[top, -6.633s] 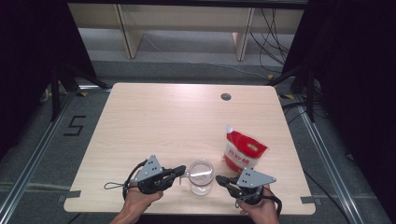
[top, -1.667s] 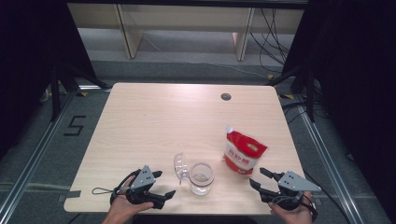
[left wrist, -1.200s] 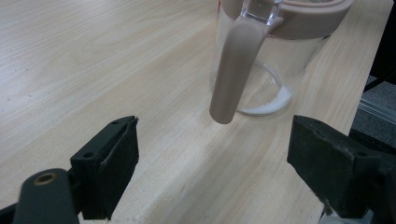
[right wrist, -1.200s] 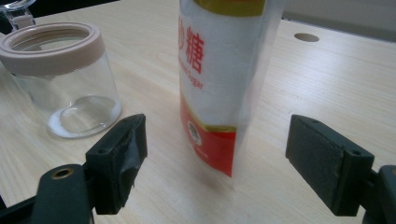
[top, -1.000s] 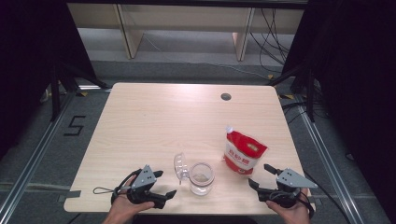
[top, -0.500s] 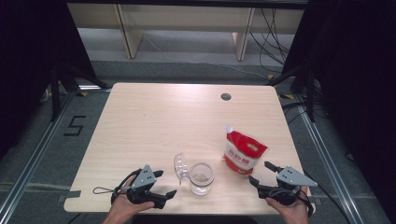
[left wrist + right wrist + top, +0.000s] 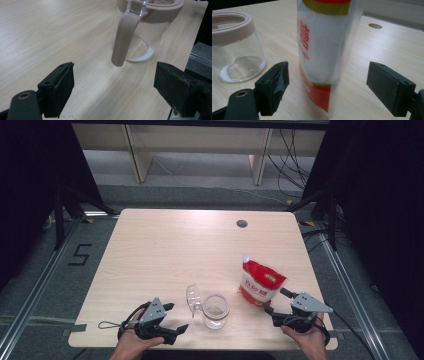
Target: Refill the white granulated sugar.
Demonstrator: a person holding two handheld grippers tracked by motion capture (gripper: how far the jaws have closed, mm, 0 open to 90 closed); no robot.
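Right gripper (image 7: 327, 87) first: its jaws stand wide apart with the red-and-white sugar pouch (image 7: 325, 50) upright between them, nothing pinched yet. In the high view that gripper (image 7: 276, 304) sits at the counter's near right edge, nose aimed at the pouch (image 7: 261, 284), a shade closer in than half a second ago. Some six seconds back it was crowded up against the jar; since then it has swung out right and lined up on the pouch.

Left gripper (image 7: 113, 85): jaws spread as well, released, holding nothing. Ahead of them the glass jar (image 7: 147, 32) stands with its pinkish rim and a flap of the same colour hanging down its side, a thin crescent of white powder lying on the bottom. From above, this gripper (image 7: 176, 317) rests near the front left edge, apart from the jar (image 7: 215, 310), and it has barely stirred over the last second.

The clear lid (image 7: 193, 296) now stands tipped open beside the jar's mouth, where earlier both grippers were working at it closed. Reading that, the opening step looks finished, and the pouch is next: grip it and bring its spout over the open jar. The counter (image 7: 175, 250) is otherwise bare.
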